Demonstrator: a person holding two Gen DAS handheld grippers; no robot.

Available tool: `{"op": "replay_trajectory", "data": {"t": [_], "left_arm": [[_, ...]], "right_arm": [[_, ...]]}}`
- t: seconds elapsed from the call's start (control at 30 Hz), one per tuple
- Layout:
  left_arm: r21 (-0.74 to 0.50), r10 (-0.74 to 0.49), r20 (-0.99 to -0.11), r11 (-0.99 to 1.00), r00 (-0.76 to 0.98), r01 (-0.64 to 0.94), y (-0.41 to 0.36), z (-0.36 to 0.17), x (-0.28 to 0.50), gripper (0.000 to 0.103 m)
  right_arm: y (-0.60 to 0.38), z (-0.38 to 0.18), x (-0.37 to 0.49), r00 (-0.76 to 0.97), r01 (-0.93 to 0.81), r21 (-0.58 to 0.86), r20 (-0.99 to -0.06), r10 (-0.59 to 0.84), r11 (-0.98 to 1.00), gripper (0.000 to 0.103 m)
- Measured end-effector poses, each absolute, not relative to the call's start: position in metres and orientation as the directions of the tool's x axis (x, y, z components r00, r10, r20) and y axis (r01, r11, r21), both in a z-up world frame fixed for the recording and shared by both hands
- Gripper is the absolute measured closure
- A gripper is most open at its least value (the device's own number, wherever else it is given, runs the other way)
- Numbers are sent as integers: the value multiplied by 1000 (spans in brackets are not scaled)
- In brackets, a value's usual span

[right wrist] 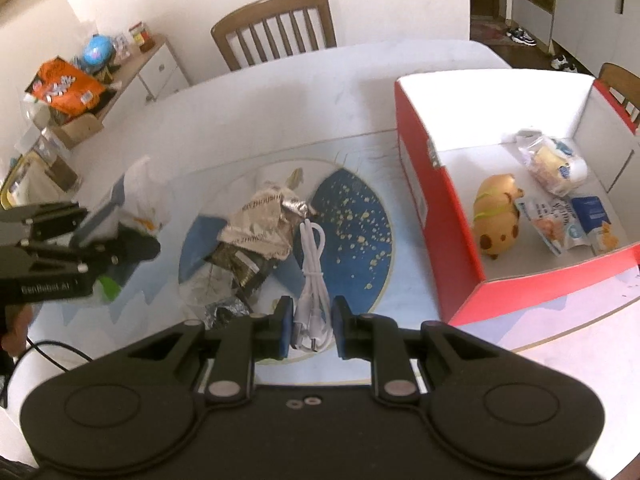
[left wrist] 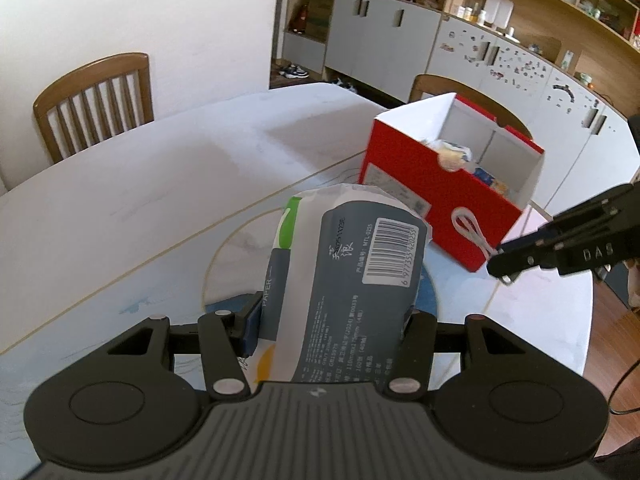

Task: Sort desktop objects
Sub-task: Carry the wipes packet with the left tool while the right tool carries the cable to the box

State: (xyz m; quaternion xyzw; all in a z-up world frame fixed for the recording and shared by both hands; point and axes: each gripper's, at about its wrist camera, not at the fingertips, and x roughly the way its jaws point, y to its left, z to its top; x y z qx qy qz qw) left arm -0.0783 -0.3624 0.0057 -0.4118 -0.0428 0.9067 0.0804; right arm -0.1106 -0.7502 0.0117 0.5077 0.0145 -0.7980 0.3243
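Left gripper (left wrist: 332, 320) clenched on a tissue pack (left wrist: 344, 280), grey and white with a green stripe and a barcode, held upright between the 2 blue pads and lifted clear of the table (left wrist: 160, 184). Also visible from the right wrist view, at the far left edge, as a black tool (right wrist: 52, 256) with the pack's white wrapper (right wrist: 136, 196) sticking up past it.

Right gripper (right wrist: 310, 330) clamped on a coiled white USB cable (right wrist: 312, 276), jaws nearly together, loops hanging forward of the fingertips. In the left wrist view, seen as a black tool (left wrist: 560, 248) entering from the right, a loop of the cable (left wrist: 472, 232) dangling at its tip in front of the red wall.

Ahead and to the right of both grippers: an open red box (right wrist: 440, 208) with a white interior, standing on the table. Inside it, a tan dog-shaped toy (right wrist: 498, 216), a clear bag of snacks (right wrist: 552, 164), and 2 small flat packets (right wrist: 560, 224) (print too small to read).

Ahead of the right gripper, slightly left, below the hanging cable: crumpled foil and paper wrappers (right wrist: 256, 236) lying on a round blue mat (right wrist: 352, 216) speckled with gold.

Beyond the table: a wooden chair (right wrist: 276, 28) against the white wall, and a side cabinet (right wrist: 156, 68) crowded with clutter, far left of the right gripper.
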Motion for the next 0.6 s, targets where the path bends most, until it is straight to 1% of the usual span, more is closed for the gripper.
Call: {"op": "replay_trajectory", "data": {"t": [0.27, 0.6], "left_arm": [[-143, 209, -735, -978, -645, -154, -335, 14, -84, 51], [-129, 211, -730, -977, -650, -172, -296, 26, -101, 51]], "right_arm": [[-726, 31, -118, -316, 517, 321, -790, -525, -793, 83], [-690, 42, -139, -348, 523, 317, -767, -538, -791, 83]]}}
